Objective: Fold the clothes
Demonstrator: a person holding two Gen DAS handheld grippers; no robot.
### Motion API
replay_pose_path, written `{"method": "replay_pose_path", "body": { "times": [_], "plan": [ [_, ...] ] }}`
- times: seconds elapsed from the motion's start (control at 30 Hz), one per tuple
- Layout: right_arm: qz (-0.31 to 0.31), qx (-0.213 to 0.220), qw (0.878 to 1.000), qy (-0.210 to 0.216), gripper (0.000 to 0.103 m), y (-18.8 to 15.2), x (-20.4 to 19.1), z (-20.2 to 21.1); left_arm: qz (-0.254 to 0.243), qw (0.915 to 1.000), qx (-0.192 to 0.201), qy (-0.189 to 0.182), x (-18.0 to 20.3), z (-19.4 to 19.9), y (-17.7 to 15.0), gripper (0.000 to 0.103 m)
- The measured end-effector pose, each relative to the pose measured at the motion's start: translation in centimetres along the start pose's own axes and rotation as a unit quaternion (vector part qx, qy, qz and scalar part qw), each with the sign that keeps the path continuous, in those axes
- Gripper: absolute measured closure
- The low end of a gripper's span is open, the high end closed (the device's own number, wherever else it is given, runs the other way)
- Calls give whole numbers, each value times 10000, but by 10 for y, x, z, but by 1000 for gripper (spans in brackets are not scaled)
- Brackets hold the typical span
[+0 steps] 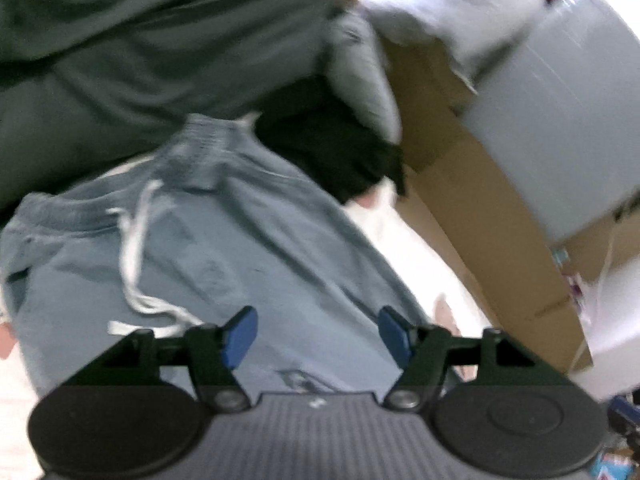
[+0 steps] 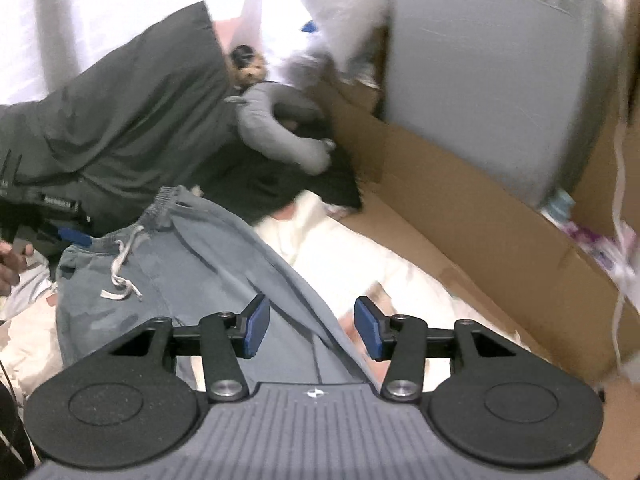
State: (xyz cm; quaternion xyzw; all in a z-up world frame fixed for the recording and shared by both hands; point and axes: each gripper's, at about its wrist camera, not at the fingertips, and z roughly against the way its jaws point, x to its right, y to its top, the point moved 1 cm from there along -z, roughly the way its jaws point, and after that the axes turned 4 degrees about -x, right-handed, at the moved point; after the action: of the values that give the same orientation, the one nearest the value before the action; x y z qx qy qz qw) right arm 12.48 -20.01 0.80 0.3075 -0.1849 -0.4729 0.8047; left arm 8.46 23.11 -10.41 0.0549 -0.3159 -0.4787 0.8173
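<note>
Blue-grey drawstring shorts (image 2: 168,264) lie spread on the pale bedding (image 2: 360,264) beside a cardboard box (image 2: 460,208). Only the right wrist view shows a hand (image 2: 8,264) at far left. Left gripper (image 1: 318,334) and right gripper (image 2: 312,326) both tilt down above the shorts, jaws parted, holding nothing.

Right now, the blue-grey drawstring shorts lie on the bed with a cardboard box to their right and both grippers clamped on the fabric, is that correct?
Not quite: neither gripper is clamped. The left gripper and right gripper are open above the shorts, as each wrist view shows. The cardboard box is indeed to the right.
</note>
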Motion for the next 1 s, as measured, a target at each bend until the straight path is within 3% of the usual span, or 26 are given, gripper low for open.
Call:
{"method": "replay_pose_path", "body": {
  "times": [0.17, 0.33, 0.53, 0.8, 1.0],
  "plan": [
    [-734, -50, 9969, -276, 48, -45, 34, 10, -853, 9956, -362, -107, 69, -11, 4, 33],
    [-805, -231, 9946, -607, 48, -84, 55, 13, -1803, 9816, -616, -75, 134, -28, 1, 32],
    [-845, -461, 9918, -840, 48, -117, 68, 2, -2394, 9662, -938, -200, 191, -61, -17, 32],
    [-917, -548, 9896, -960, 48, -144, 78, 0, -3019, 9440, -1303, -266, 238, -116, -50, 32],
    [-980, -569, 9901, -830, 48, -172, 82, -14, -3207, 9362, -1433, -157, 242, -146, -57, 32]
  ]
}}
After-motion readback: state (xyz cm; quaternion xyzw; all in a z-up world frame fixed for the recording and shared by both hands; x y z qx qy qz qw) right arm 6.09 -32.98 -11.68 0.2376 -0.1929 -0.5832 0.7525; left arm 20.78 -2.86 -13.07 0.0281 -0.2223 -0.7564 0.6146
